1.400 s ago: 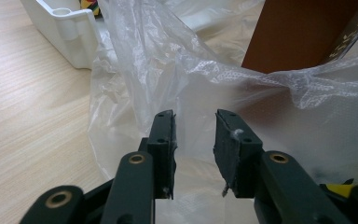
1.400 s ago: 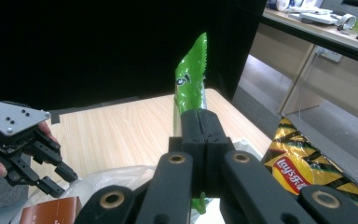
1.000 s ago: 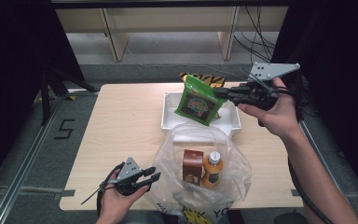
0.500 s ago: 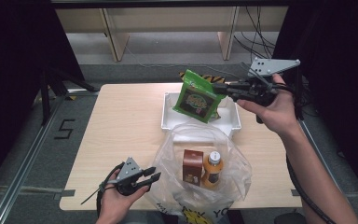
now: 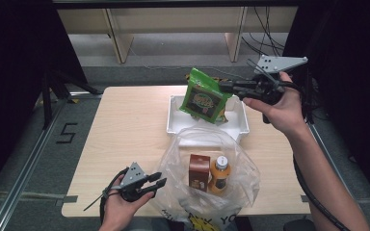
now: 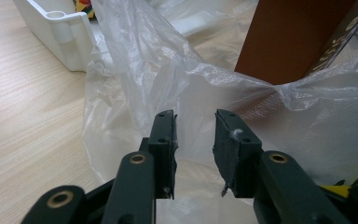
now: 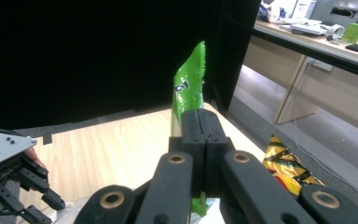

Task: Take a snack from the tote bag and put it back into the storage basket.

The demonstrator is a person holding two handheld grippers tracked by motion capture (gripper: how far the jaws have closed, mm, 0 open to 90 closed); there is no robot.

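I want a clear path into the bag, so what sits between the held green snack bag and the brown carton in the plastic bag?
In the high view, the near wall of the white tray and the plastic bag's open rim lie between green snack bag and brown carton.

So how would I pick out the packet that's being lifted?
Find the white tray at the far side of the table. Above it, the right gripper pinches a green snack bag by its edge. It's the one thing hanging in the air.

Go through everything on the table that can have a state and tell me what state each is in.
Green snack bag: lifted, pinched in right gripper.
Plastic bag: mouth open.
Bottle: upright, capped.
Brown carton: upright, closed.
Left gripper: jaws apart, beside the plastic.
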